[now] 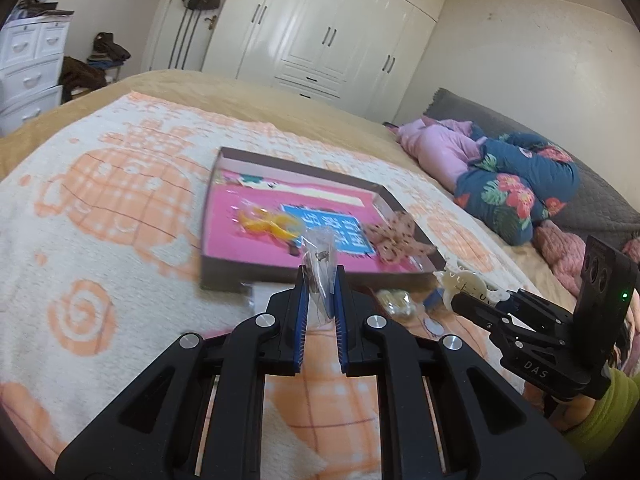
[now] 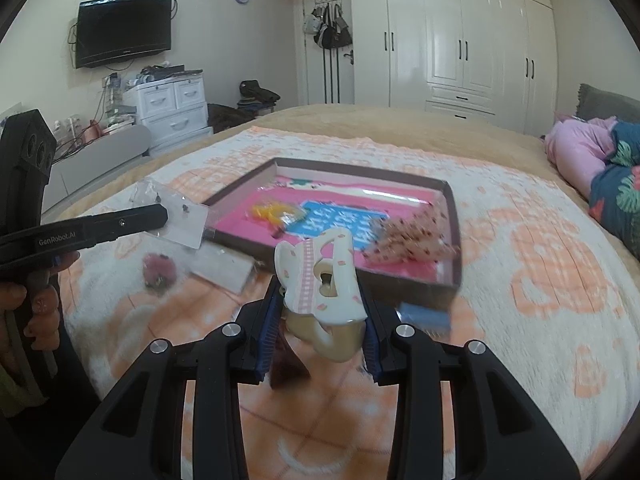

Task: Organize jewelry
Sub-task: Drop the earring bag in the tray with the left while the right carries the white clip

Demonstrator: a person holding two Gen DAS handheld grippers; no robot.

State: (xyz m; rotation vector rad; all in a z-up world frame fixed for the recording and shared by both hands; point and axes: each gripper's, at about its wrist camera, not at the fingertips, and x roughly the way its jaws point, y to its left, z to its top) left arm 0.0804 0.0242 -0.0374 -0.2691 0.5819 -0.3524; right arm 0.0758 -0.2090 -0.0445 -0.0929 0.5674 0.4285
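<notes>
**Kid:** What are you holding?

**Me:** My left gripper [image 1: 320,280] is squeezed tight on a small see-through plastic bag [image 1: 318,256] with a tiny dark earring inside. The bag sticks up from between the blue pads. My right gripper [image 2: 322,312] is clamped on a white hair claw clip with pink checks and little flowers [image 2: 320,280]. It stands up tall between the pads, with its beige teeth hanging down below.

**Kid:** Where do they go?

**Me:** I think into the flat brown cardboard box lid with the pink inside [image 2: 452,200]. It lies on the cream and orange blanket [image 2: 540,280], just past both grippers, in the middle of each picture. A yellow thing in a clear wrap [image 2: 272,210] and a spotted tan cloth bow [image 2: 416,236] lie in it already.

**Kid:** Which hand is closer?

**Me:** Both are near its front edge. In the left picture the bag sits right in front of the front wall, near the middle. In the right picture the clip is in front of the same wall. The lid's long side runs across, so each hand just needs to go forward and over the wall.

**Kid:** What else is left?

**Me:** A small dark red piece [image 2: 160,272] lies on the blanket, lower left in the right picture.
</notes>
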